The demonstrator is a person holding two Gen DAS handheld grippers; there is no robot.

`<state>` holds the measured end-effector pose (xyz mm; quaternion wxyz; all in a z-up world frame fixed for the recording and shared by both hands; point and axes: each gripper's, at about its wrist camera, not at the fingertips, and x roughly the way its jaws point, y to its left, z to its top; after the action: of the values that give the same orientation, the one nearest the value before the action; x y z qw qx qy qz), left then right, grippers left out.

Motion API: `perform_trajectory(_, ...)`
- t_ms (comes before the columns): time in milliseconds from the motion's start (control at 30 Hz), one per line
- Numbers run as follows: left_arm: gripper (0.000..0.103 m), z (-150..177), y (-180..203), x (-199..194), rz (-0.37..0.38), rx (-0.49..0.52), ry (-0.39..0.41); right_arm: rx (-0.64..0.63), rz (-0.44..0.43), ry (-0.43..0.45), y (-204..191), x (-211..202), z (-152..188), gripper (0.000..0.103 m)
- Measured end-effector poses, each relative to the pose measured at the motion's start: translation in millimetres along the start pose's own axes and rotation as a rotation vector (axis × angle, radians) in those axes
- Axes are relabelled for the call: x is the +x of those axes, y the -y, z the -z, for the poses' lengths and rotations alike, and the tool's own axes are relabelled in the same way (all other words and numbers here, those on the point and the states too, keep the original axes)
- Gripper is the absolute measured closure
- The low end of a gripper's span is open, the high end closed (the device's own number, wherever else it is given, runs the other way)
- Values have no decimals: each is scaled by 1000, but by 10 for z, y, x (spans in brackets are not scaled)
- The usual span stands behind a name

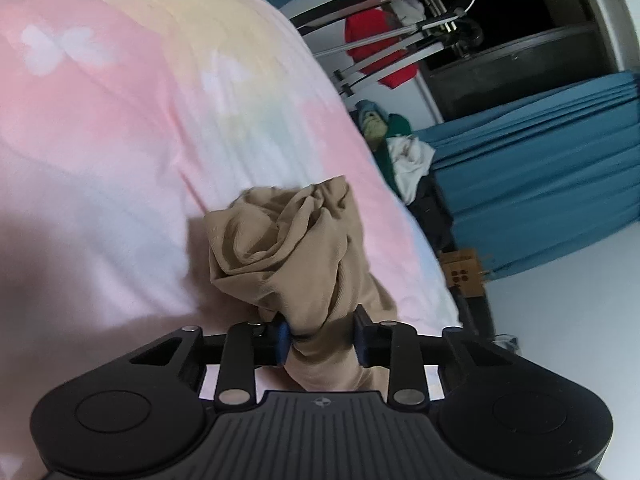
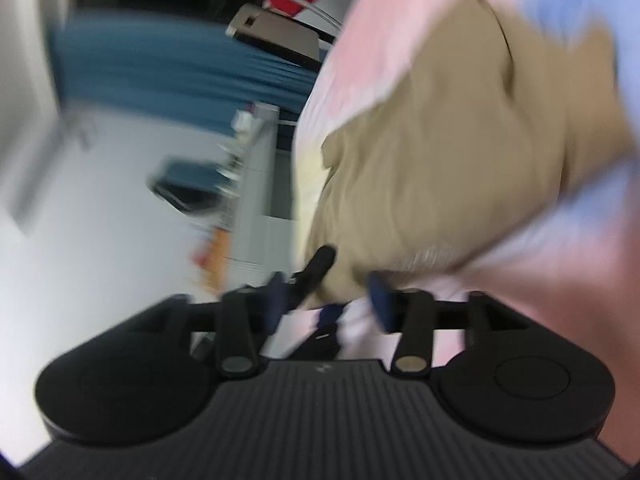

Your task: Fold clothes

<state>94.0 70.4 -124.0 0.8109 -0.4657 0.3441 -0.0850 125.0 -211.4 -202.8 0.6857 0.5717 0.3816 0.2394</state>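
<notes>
A beige garment (image 1: 292,248) lies bunched on a pink pastel bedspread (image 1: 100,120). My left gripper (image 1: 322,340) is shut on a gathered part of it, with cloth squeezed between the blue pads (image 1: 282,340). In the blurred right wrist view the same beige garment (image 2: 460,160) spreads over the bedspread (image 2: 540,280). My right gripper (image 2: 332,300) has its jaws around the garment's near edge, with cloth between them; the blur hides whether it pinches.
A clothes rack (image 1: 384,40) with a red garment (image 1: 376,40) stands past the bed's right edge. Teal curtains (image 1: 540,160), a heap of clothes (image 1: 400,148) and a cardboard box (image 1: 464,274) are on the floor side. White furniture (image 2: 264,168) stands left of the bed.
</notes>
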Motion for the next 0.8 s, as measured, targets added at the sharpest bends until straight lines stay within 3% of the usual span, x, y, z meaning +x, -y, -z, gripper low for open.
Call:
perform_trajectory(67,75,-4,15,-11,18,-9,5,105,-45,5,127,58,-3,27)
perform_trajectory(200,76,3,32,-46,46,-15,18,186,-40,59,301,93,-56,27)
perform_trajectory(400,77,-4,29,-107,64,-23,28,206,30,274,440,-164,-127,28)
perform_trajectory(567,77,-47,13,-128,76,-37,32,113,65,307,323,-161,-158,65)
perform_trajectory(733,77,-72,110,-168,110,-46,28,29,61,331,159,-242,-158,71)
perform_trajectory(800,77,-64,239,-192,88,-56,5,8,49,352,69,-350,-184,71)
